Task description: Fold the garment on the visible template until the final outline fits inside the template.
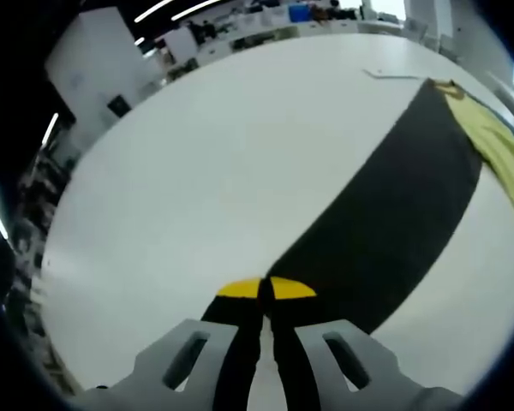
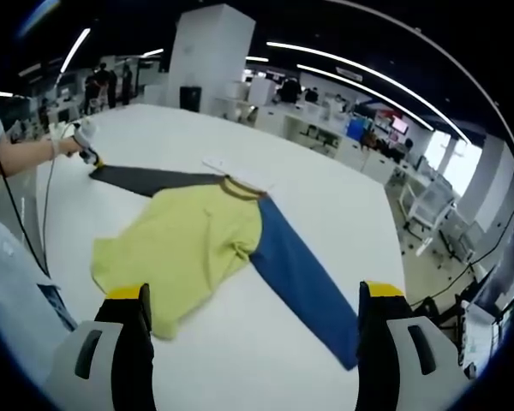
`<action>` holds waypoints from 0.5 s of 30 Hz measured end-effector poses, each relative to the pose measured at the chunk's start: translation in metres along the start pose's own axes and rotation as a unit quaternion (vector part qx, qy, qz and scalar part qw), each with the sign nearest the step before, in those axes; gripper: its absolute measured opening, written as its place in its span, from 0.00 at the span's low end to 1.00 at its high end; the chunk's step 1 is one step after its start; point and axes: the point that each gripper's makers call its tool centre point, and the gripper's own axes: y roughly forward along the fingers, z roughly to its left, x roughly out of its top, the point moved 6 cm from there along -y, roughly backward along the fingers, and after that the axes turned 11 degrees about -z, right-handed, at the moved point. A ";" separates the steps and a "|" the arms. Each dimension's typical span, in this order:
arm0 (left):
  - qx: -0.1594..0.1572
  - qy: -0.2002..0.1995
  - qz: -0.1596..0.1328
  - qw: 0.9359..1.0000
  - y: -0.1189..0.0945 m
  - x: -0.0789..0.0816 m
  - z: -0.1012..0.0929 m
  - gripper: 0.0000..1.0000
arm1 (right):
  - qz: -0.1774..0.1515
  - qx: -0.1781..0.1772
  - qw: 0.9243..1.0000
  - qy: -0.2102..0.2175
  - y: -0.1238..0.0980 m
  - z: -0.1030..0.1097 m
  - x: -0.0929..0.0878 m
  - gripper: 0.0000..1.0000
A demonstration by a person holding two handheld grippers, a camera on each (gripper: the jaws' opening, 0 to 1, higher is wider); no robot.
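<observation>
A long-sleeved shirt lies flat on the white table (image 2: 325,205). It has a yellow body (image 2: 188,244), a blue sleeve (image 2: 300,274), a dark grey sleeve (image 2: 154,180) and a brown collar (image 2: 240,188). My left gripper (image 1: 265,291) is shut on the cuff end of the dark grey sleeve (image 1: 385,214), which runs away toward the yellow body (image 1: 497,145). In the right gripper view that left gripper (image 2: 90,154) sits in a hand at the sleeve's far tip. My right gripper (image 2: 255,295) hangs wide open above the hem and the blue cuff, holding nothing. A thin white sheet edge (image 2: 218,164) lies beside the collar.
A person's arm (image 2: 26,152) and white clothing (image 2: 8,282) fill the left side, with a cable (image 2: 43,214) hanging down. Beyond the table stand a white pillar (image 2: 210,56), office desks and white chairs (image 2: 428,205). Bare table (image 1: 197,188) spreads left of the grey sleeve.
</observation>
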 end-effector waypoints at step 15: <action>0.008 0.038 0.007 0.999 0.001 0.002 0.003 0.08 | 0.000 -0.005 1.000 0.009 -0.005 0.001 -0.008 1.00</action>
